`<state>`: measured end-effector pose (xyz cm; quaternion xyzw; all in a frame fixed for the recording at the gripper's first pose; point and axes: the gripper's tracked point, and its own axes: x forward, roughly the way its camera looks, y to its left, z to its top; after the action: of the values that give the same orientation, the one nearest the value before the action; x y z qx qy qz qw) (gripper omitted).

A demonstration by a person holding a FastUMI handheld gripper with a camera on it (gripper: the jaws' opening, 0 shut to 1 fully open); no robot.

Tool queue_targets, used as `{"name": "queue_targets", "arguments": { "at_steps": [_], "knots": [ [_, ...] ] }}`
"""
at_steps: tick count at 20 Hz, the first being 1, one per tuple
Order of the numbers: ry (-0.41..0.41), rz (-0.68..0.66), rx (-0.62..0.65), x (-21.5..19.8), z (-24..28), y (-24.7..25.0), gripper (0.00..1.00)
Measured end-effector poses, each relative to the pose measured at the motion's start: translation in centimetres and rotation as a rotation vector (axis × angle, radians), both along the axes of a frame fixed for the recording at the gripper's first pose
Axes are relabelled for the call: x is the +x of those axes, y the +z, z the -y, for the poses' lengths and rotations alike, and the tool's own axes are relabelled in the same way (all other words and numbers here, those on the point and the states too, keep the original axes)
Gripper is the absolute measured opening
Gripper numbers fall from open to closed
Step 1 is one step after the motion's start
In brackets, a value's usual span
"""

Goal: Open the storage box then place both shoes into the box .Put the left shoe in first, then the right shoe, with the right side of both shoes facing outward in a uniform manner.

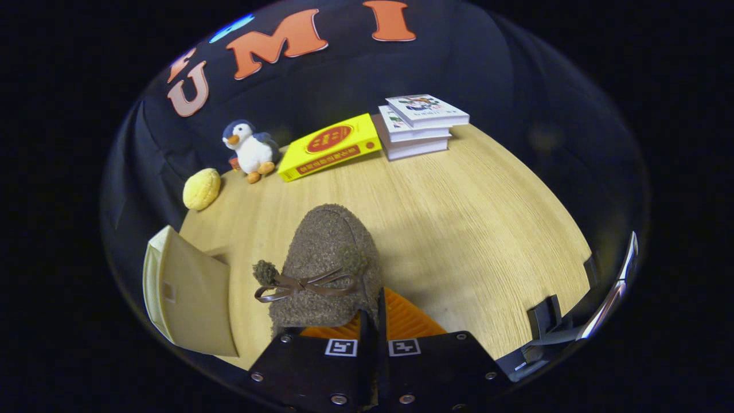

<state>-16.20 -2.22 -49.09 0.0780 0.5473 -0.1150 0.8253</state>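
Observation:
A brown fuzzy shoe point(330, 258) with a thin bow and a pompom hangs over the wooden table point(470, 229), toe pointing away from me. My gripper point(371, 321) is shut on the shoe's rear rim, which shows as a thin dark strip pinched between the fingers. The beige storage box point(189, 292) stands to the left of the shoe and fingers, with a flat panel turned toward me. I cannot tell from here whether that panel is its lid or its wall.
At the table's far side lie a yellow round plush point(202, 188), a penguin plush point(250, 149), a yellow book point(331, 146) and a stack of white books point(421, 123). Black clamps point(545, 315) and a metal rail point(619, 281) line the right edge.

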Motion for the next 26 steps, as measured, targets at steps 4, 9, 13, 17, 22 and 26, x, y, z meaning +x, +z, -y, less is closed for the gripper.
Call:
{"name": "queue_targets", "arguments": {
  "at_steps": [4,9,13,17,22,26],
  "knots": [
    [0.088,0.037,0.047,2.7,-7.4,4.2,0.05],
    [0.171,0.046,0.127,4.6,-17.9,5.7,0.06],
    [0.218,0.024,0.179,5.3,-25.4,4.8,0.05],
    [0.222,-0.033,0.179,5.2,-30.1,2.5,0.06],
    [0.196,-0.079,0.189,5.0,-33.3,1.0,0.06],
    [0.224,-0.11,0.121,3.6,-33.6,-0.6,0.06]
  ]
}}
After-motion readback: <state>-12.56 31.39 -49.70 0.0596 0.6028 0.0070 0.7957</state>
